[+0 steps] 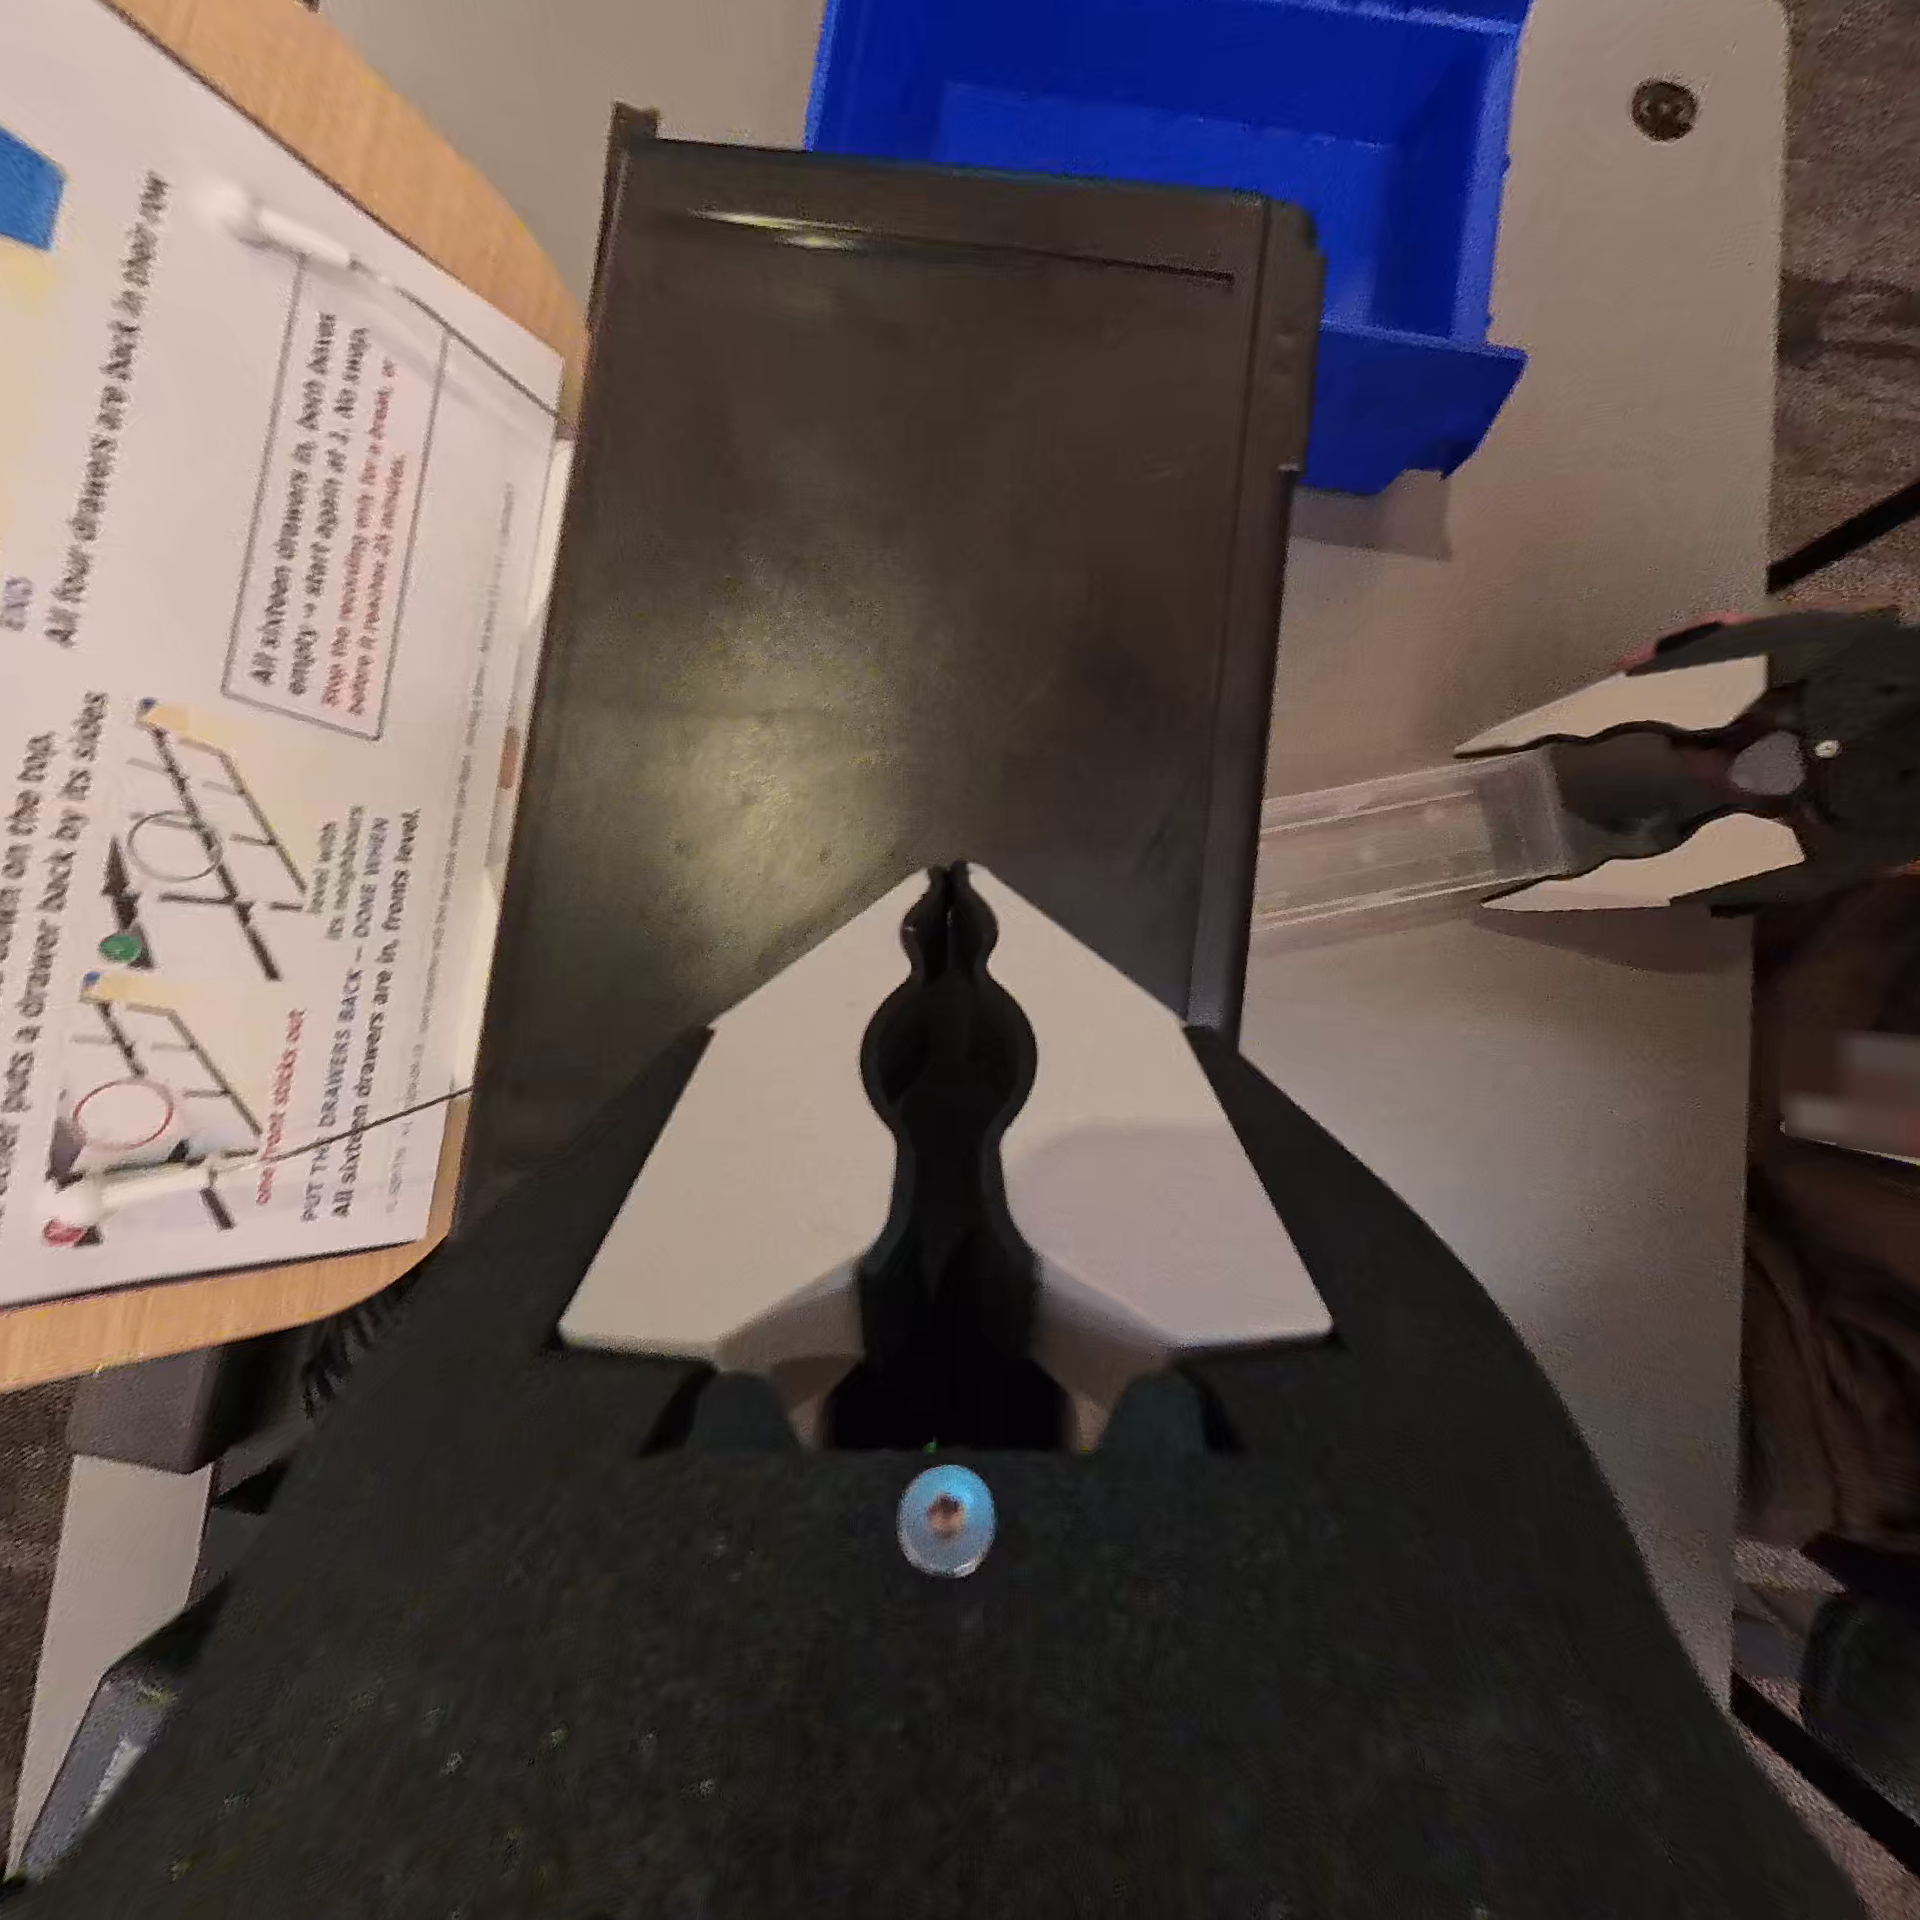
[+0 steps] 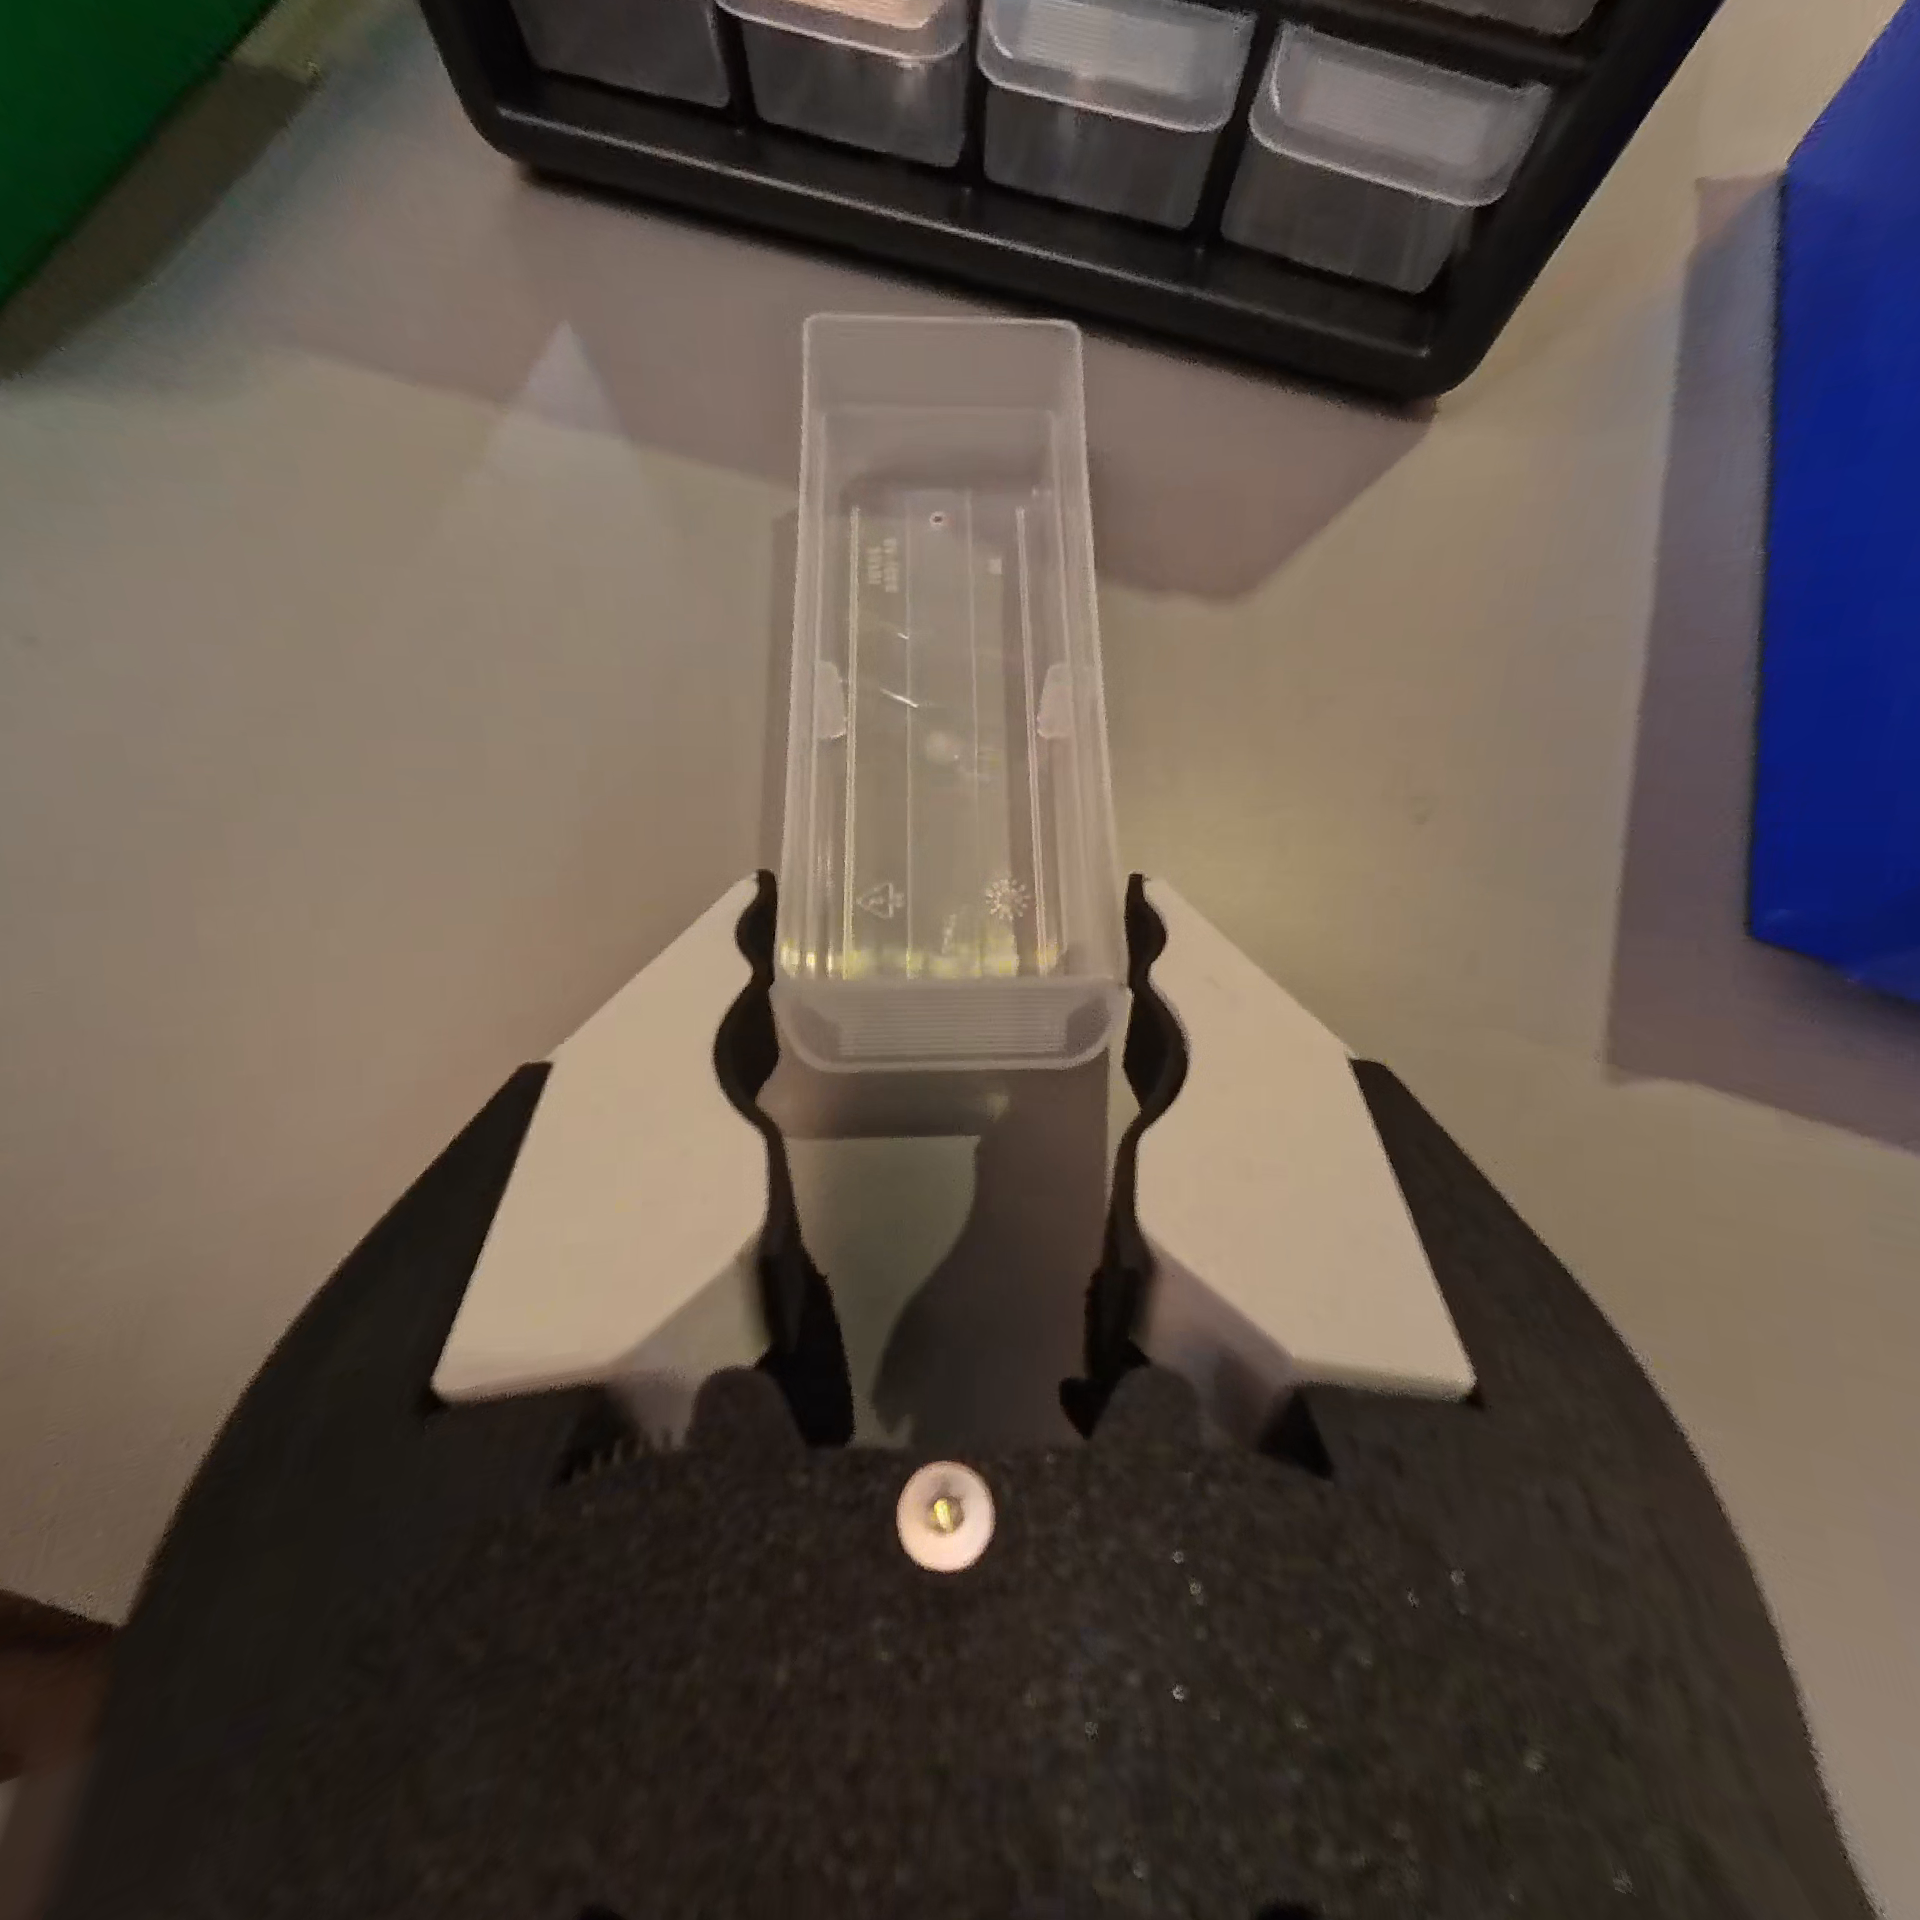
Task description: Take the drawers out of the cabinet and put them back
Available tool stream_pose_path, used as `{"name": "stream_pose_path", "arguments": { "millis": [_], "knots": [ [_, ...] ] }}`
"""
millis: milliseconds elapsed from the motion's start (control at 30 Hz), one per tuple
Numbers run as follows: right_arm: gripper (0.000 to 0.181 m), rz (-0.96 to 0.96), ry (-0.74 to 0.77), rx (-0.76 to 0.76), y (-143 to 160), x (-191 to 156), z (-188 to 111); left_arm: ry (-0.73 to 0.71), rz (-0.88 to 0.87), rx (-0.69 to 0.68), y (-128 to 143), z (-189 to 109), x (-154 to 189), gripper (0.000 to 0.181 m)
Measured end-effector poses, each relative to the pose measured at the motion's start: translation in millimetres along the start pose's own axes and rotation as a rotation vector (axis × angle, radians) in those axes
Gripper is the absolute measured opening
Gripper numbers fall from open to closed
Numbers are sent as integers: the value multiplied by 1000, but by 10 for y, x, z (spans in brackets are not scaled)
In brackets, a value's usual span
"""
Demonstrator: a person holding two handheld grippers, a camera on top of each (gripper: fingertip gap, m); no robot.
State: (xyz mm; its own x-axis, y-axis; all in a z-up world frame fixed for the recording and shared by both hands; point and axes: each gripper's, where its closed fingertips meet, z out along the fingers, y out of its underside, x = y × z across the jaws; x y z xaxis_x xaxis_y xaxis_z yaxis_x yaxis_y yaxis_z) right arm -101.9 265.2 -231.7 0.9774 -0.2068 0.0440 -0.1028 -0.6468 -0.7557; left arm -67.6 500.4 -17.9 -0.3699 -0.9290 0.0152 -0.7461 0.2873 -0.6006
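right gripper [image 2: 948,935]: its two jaws pinch the near end of the drawer, one on each side.
drawer [image 2: 940,665]: clear and with nothing in it. it sticks out from the jaws toward 12 o'clock. its far end points at the cabinet but does not touch it.
cabinet [image 2: 1039,260]: black, at 12 o'clock in the right view. a row of clear drawers sits in its slots.
left gripper [image 1: 948,883]: jaws pressed together, with nothing between them. it sits over the cabinet's black top [image 1: 904,623].
left view: the right gripper [image 1: 1527,821] shows at 3 o'clock, with the drawer [image 1: 1382,842] reaching toward the cabinet's side.
bin [image 1: 1195,187]: blue, at 1 o'clock behind the cabinet.
paper [image 1: 208,675]: a printed sheet at 9 o'clock, on a wood board.
table [image 2: 312,727]: pale grey, under it all.
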Motion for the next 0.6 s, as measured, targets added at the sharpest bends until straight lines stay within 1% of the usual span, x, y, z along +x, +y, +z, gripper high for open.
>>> {"name": "stream_pose_path", "arguments": {
  "millis": [167, 267, 333, 433, 533, 600],
  "knots": [
    [66, 5, 9, 0, -10, 18, 33, 12, 30, -82, 70, 151, 41, 0],
    [66, 11, -8, 1, -15, 31, 50, 52, -1, -52, 17, 156, 104, 0],
    [66, 5, -26, -16, -10, 28, 52, 35, 1, -58, 39, 164, 85, 0],
    [66, 50, -75, -59, -1, 34, 39, 35, -20, -45, 45, 164, 90, 0],
    [66, 54, -75, -93, 17, 81, -6, 21, -18, -43, 55, 158, 95, 0],
    [66, 72, -82, -83, -23, 102, -76, 13, -10, -46, 64, 153, 102, 0]
  ]
}}
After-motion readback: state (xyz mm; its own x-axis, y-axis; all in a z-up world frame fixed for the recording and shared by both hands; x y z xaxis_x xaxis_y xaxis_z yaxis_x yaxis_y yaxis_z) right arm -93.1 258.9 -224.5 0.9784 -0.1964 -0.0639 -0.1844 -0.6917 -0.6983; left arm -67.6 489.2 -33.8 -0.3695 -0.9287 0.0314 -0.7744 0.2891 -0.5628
